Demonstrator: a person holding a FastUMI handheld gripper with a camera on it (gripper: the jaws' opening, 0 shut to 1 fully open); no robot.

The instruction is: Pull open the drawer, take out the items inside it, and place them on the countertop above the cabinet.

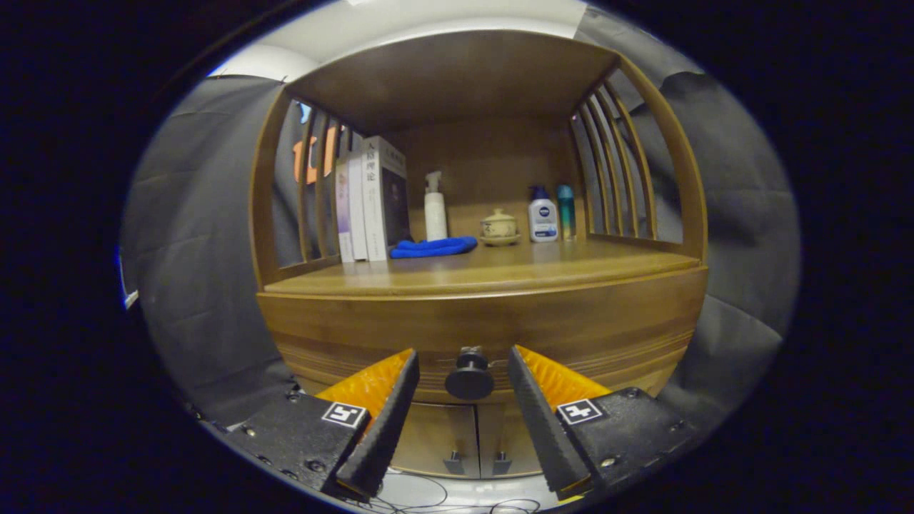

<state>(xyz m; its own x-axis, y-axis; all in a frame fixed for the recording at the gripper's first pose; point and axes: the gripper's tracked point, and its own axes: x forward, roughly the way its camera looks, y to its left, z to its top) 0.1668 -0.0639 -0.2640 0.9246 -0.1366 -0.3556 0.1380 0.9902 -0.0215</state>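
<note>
Gripper view, tool [463, 368] open w/ round knob [469, 378] between fingers (untouched), smooth wood drawer [571, 321] closed

light: dim, warm, from a bright ceiling above the cabinet [485, 328] | shadow: deep under its top board, back wall dark | glare: soft sheen on the bench [500, 275] | distortion: strong fisheye bowing at edges | focus: the spread tool [464, 382] fingers slightly soft

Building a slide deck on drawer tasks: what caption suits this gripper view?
Open gripper lined up on either side of the closed drawer's knob, below a countertop with books, bottles and a blue cloth.
</note>
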